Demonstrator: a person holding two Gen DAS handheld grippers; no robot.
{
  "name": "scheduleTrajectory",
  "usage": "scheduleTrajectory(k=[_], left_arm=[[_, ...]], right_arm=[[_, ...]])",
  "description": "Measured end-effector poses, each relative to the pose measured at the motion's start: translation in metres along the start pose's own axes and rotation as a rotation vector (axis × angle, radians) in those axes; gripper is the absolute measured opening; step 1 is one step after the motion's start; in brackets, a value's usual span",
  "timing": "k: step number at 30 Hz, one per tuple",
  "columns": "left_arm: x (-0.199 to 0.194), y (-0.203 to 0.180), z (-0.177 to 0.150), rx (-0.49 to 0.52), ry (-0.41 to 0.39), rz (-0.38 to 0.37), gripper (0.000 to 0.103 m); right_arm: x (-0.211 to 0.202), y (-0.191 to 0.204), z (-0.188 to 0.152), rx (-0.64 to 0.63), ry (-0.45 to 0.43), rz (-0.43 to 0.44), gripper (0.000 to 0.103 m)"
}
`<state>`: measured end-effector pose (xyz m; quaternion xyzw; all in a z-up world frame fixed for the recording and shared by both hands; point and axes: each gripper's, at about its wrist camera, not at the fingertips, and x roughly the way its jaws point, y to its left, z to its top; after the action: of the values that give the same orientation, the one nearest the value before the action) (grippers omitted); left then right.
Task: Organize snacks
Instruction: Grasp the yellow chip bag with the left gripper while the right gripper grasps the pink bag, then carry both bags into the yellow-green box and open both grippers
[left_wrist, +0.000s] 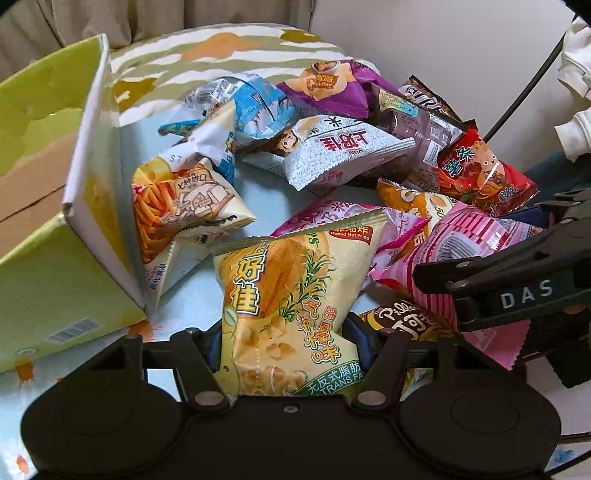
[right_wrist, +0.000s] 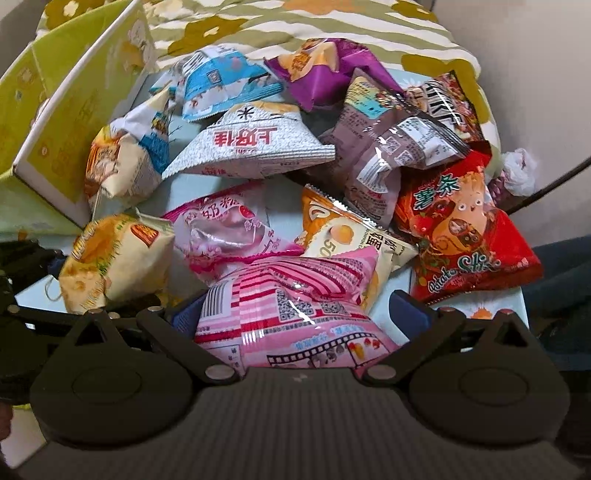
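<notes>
A pile of snack bags lies on a light blue surface. My left gripper (left_wrist: 290, 343) is shut on a yellow corn snack bag (left_wrist: 291, 295), which also shows in the right wrist view (right_wrist: 110, 258). My right gripper (right_wrist: 301, 314) is shut on a pink striped snack bag (right_wrist: 295, 302), seen at the right of the left wrist view (left_wrist: 454, 240). A green open box (left_wrist: 48, 206) stands at the left, its flap beside an orange-stick snack bag (left_wrist: 177, 214). The box also shows in the right wrist view (right_wrist: 66, 110).
More bags lie beyond: grey-white (right_wrist: 255, 147), blue (right_wrist: 225, 85), purple (right_wrist: 321, 66), brown (right_wrist: 388, 147), red (right_wrist: 461, 229), pale pink (right_wrist: 225, 229). A patterned green and white quilt (right_wrist: 332, 26) lies behind. A wall and black cable (left_wrist: 524, 85) are at the right.
</notes>
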<state>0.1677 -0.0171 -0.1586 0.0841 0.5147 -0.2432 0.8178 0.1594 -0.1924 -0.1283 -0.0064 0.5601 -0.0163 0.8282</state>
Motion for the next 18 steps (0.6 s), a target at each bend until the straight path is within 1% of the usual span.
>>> scheduleTrajectory(k=[3, 5, 8, 9, 18], left_arm=[[-0.004, -0.003, -0.003, -0.009, -0.01, 0.026, 0.067], [-0.008, -0.004, -0.005, -0.018, -0.02, 0.043, 0.067], [-0.016, -0.005, -0.007, -0.034, -0.035, 0.065, 0.067], [-0.019, -0.007, -0.008, -0.035, -0.043, 0.076, 0.067], [-0.053, -0.022, -0.01, -0.08, -0.111, 0.152, 0.067]], right_arm=[[-0.001, -0.001, -0.001, -0.016, -0.006, 0.022, 0.103], [-0.002, -0.003, -0.002, -0.018, -0.007, 0.036, 0.101], [-0.005, -0.005, -0.003, -0.027, -0.017, 0.058, 0.095], [-0.007, -0.006, -0.003, -0.023, -0.021, 0.071, 0.092], [-0.035, -0.015, -0.005, -0.03, -0.099, 0.142, 0.091]])
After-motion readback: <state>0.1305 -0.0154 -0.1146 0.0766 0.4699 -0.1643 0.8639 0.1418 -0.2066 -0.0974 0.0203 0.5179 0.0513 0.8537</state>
